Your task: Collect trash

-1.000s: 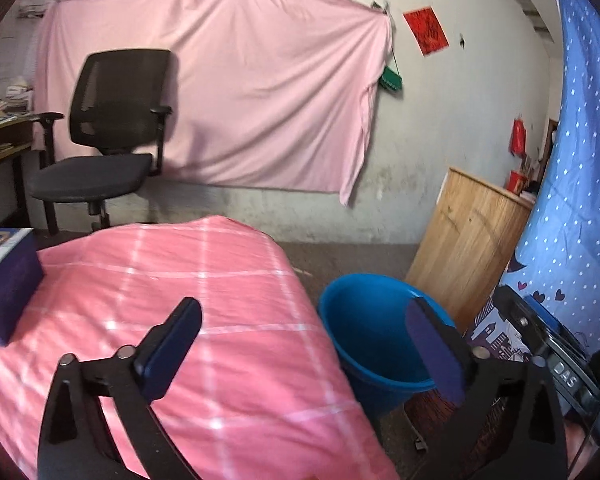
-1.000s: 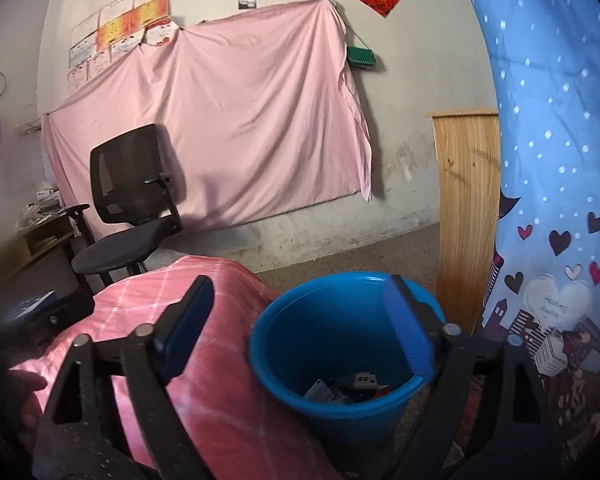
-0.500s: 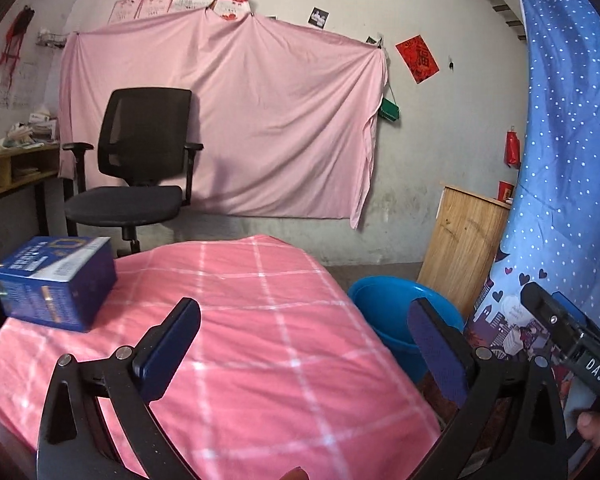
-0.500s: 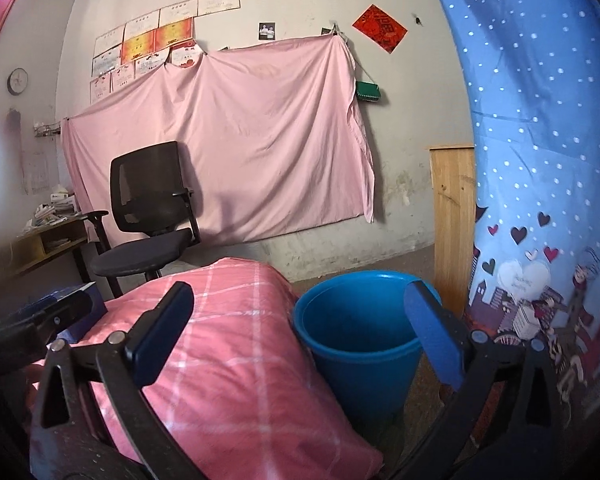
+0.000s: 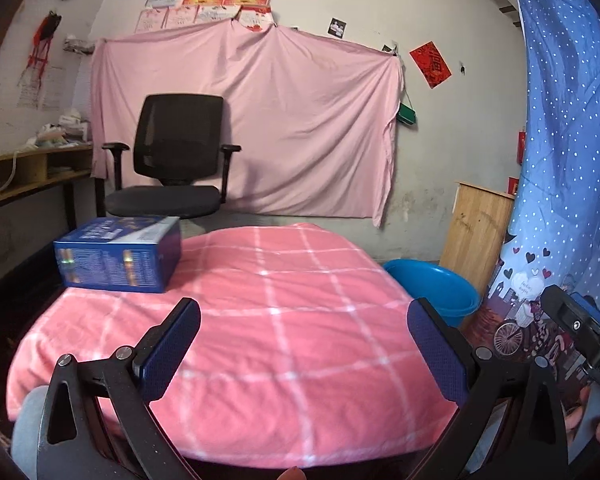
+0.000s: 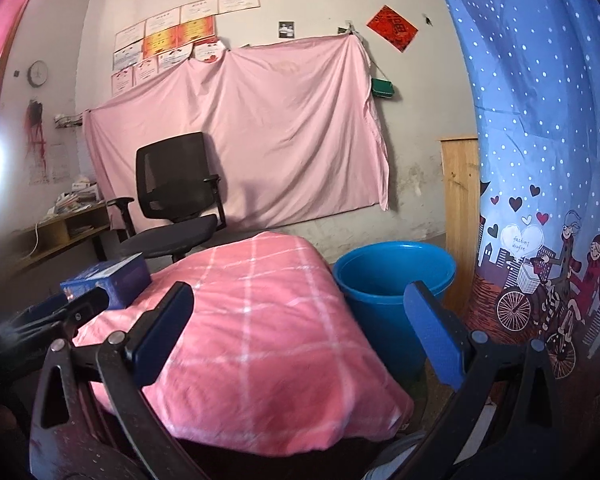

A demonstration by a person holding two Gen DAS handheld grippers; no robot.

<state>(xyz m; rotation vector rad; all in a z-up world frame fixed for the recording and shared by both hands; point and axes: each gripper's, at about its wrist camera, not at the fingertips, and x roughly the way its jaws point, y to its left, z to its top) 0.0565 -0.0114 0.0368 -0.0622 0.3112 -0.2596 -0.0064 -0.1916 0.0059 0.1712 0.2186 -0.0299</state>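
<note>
A blue cardboard box (image 5: 118,255) lies on the far left of a table covered by a pink checked cloth (image 5: 284,320); it also shows in the right wrist view (image 6: 112,278). A blue plastic bin (image 6: 394,280) stands on the floor to the right of the table, seen too in the left wrist view (image 5: 436,286). My left gripper (image 5: 304,348) is open and empty, held above the near part of the cloth. My right gripper (image 6: 300,330) is open and empty, near the table's right side, with the bin just beyond its right finger.
A black office chair (image 5: 176,168) stands behind the table before a pink sheet on the wall. A wooden cabinet (image 5: 476,224) and a blue dotted curtain (image 5: 560,160) are on the right. A wooden desk (image 5: 24,176) with clutter is at the left.
Both grippers have pulled back and up from over the bin. The table and the blue box have come fully into view; the bin now looks smaller and lower right.
</note>
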